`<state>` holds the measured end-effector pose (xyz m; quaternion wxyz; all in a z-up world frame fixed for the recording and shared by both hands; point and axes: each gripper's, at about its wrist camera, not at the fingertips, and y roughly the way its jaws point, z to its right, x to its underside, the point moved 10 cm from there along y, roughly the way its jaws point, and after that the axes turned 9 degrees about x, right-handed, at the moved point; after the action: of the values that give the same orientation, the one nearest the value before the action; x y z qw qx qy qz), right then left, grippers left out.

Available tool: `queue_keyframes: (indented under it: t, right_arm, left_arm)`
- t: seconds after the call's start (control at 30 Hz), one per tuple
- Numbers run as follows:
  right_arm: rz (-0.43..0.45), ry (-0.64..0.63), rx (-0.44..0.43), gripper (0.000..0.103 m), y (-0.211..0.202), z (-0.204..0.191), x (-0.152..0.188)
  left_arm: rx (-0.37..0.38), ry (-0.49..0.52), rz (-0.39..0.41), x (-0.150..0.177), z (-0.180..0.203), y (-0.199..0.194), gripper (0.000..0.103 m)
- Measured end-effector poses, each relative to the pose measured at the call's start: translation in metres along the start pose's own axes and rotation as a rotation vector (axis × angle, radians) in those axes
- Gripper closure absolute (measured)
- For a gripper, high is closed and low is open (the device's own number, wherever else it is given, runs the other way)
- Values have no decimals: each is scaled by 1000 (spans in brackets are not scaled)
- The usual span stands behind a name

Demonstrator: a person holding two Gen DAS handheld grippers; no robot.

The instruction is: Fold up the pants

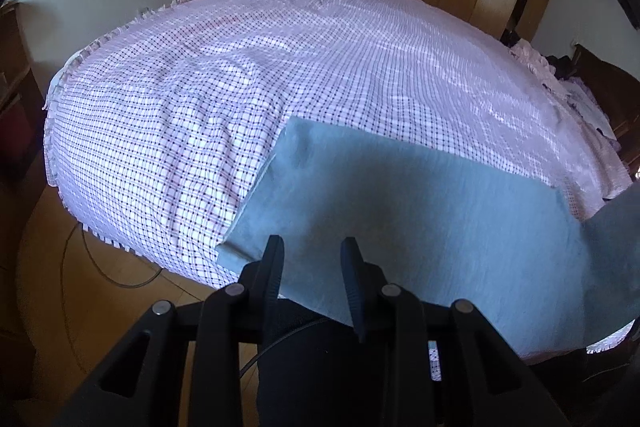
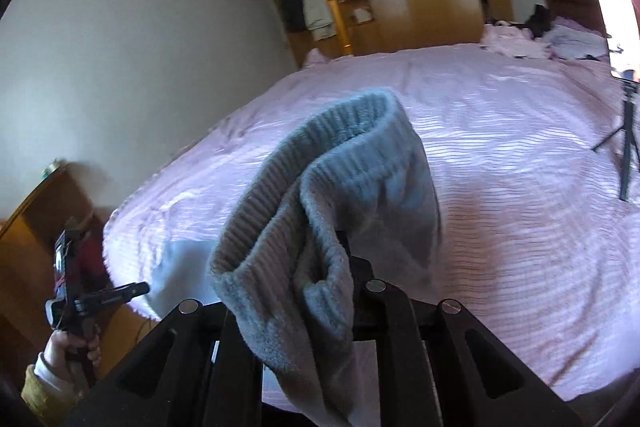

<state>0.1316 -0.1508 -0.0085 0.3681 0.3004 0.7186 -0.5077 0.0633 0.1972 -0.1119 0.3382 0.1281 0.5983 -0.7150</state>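
Pants (image 2: 320, 219) waistband drapes over and hides right gripper (image 2: 344, 267) fingertips.

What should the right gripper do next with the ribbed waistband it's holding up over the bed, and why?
Probably carry it across and lay it over the flat half. The right gripper is shut on the pants, lifted off the bed, while the left gripper stays over the flat part.

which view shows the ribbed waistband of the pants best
The right wrist view: the ribbed waistband fills the middle, bunched in the right gripper. The left wrist view shows only smooth blue fabric of the pants on the bed, no ribbing.
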Motion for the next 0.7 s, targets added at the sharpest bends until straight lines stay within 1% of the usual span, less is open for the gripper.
queue_keyframes:
  t: [0.13, 0.3, 0.47, 0.53, 0.57, 0.6, 0.63, 0.7]
  right_arm:
    - [-43, -61, -34, 97, 14, -41, 17]
    - [-114, -133, -67, 97, 48, -77, 40]
    - [-174, -172, -48, 95, 80, -89, 61]
    - [-205, -165, -46, 85, 91, -93, 69]
    - [-225, -161, -49, 76, 95, -95, 73]
    - [-244, -160, -50, 72, 100, -97, 78]
    - [-261, -164, -49, 71, 104, -101, 82]
    - [-276, -180, -55, 61, 105, -106, 88]
  left_arm:
    - [3, -2, 1, 0, -3, 1, 73]
    - [12, -16, -5, 4, -9, 3, 73]
    - [5, -9, -7, 5, -14, 6, 73]
    - [3, -6, -9, 6, -15, 7, 72]
    - [4, -8, -10, 7, -15, 7, 72]
    - [7, -12, -13, 7, -15, 8, 72]
    - [11, -15, -16, 8, -15, 8, 72]
    - [14, -18, -20, 9, -15, 9, 73]
